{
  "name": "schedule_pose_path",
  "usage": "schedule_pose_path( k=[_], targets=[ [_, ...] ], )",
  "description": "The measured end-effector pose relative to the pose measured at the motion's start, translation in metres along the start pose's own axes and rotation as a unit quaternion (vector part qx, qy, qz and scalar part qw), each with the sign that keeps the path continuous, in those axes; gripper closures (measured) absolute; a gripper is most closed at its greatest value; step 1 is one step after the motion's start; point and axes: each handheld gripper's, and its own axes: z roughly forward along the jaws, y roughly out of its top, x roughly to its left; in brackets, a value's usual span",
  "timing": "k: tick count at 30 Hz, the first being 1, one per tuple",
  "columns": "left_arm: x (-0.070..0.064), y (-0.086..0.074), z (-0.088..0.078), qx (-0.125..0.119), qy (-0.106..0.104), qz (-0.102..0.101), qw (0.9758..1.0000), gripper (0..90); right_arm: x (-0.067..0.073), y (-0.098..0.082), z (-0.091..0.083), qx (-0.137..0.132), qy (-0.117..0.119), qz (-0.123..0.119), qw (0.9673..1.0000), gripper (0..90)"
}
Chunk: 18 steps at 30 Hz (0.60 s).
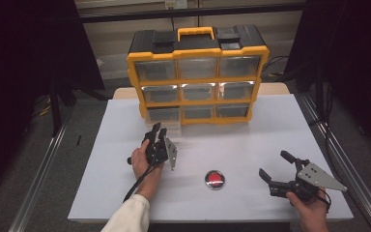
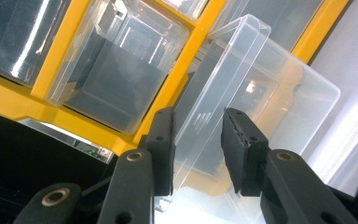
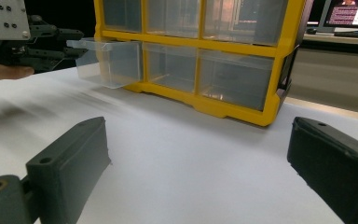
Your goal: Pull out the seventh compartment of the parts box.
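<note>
Right hand-held gripper: jaws spread wide, nothing between them, hovering over the white table at its near right. One round red disc with a silver rim lies on the table between the two hands, well apart from both.

Left hand-held gripper: jaws straddle the front lip of one clear plastic drawer; left pad on the lip, right pad just off it (can't tell if it's actually pinched). That drawer is pulled partway out of the bottom-left slot.

Farthest: one yellow-and-black organiser cabinet, nine clear drawers, three rows of three, one yellow handle on top.
</note>
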Motion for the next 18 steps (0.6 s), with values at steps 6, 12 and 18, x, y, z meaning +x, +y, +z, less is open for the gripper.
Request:
schedule_pose_path(
  k=[6,12,18],
  targets=[
    [-0.0001,0.0001,-0.0009,-0.003,0.0,0.001,1.0,65.6,0.0,0.0,-0.0002,0.0,0.0,0.0,1.0,4.8],
    [-0.0002,0.0,-0.003,0.004,0.0,0.004,1.0,65.6,0.0003,0.0,0.0003,0.0,0.0,0.0,1.0,4.9],
    [0.0004,-0.0004,-0.003,0.0,-0.001,0.007,1.0,65.5,0.0004,0.0,0.0005,0.0,0.0,-0.001,1.0,4.8]
  ],
)
